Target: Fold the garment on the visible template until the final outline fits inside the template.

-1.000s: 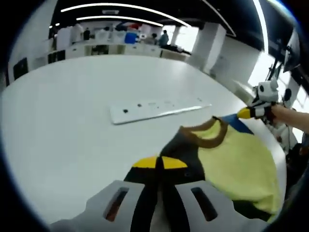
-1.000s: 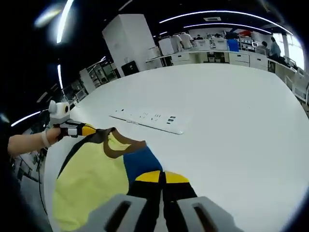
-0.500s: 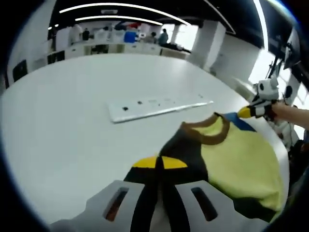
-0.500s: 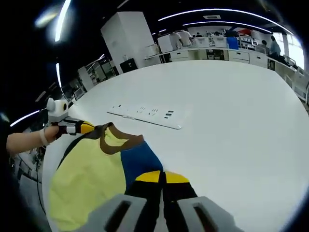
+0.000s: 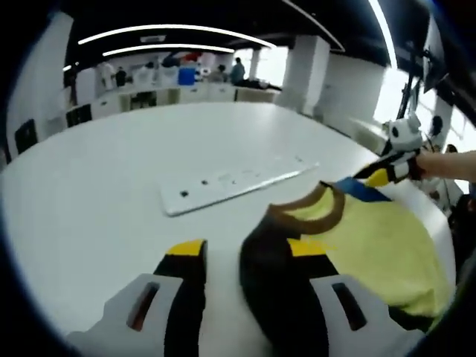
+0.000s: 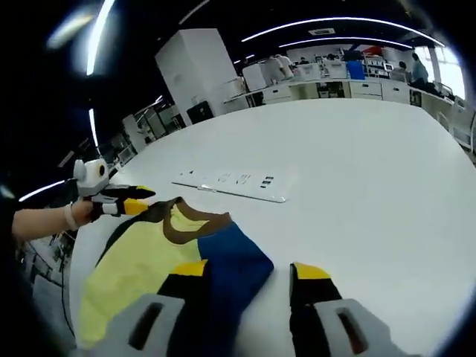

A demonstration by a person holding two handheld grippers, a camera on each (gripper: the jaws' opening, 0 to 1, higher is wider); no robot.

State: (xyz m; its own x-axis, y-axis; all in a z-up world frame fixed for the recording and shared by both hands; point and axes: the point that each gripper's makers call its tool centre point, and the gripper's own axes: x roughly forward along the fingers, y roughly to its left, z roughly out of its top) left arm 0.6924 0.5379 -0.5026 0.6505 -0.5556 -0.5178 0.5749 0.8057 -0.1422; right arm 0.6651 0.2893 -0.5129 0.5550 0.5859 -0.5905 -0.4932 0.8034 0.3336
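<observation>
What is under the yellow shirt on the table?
The shirt lies directly on the white table. No template outline shows around it. Whatever is beneath the cloth is covered, so I cannot tell.

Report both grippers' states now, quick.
Left gripper: open, over the garment's dark sleeve.
Right gripper: open, over its blue sleeve.

Left gripper (image 5: 245,256), right gripper (image 6: 249,275) jaws apart
</observation>
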